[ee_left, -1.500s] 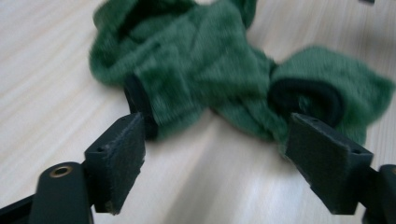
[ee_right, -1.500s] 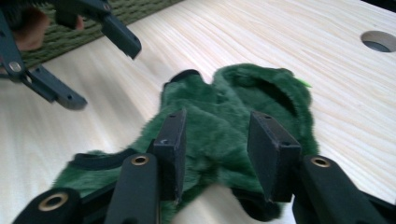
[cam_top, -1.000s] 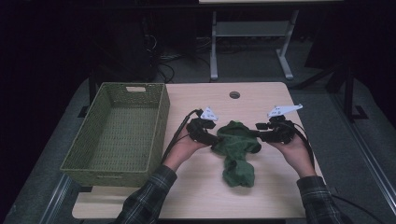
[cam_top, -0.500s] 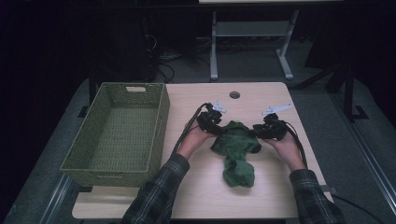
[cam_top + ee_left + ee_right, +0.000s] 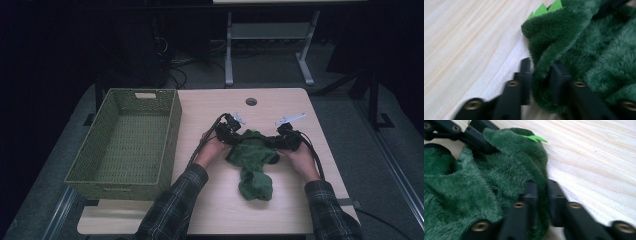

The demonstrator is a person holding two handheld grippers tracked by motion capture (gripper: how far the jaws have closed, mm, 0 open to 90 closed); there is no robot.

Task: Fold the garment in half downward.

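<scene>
Your two hand-held grippers (image 5: 235, 131) (image 5: 286, 138) are drawing together, each pinching the fuzzy dark-green plush garment (image 5: 252, 161), folding it beside the green wicker basket (image 5: 169, 131).

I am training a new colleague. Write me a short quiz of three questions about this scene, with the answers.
1. True or false: the green fleece garment lies inside the woven basket.
2. What does the left tool grip?
3. The basket stands at the table's: A) left side, B) right side, C) middle.

Key
1. False; it lies on the table.
2. A fold of the garment; the right tool grips another fold.
3. A
</scene>
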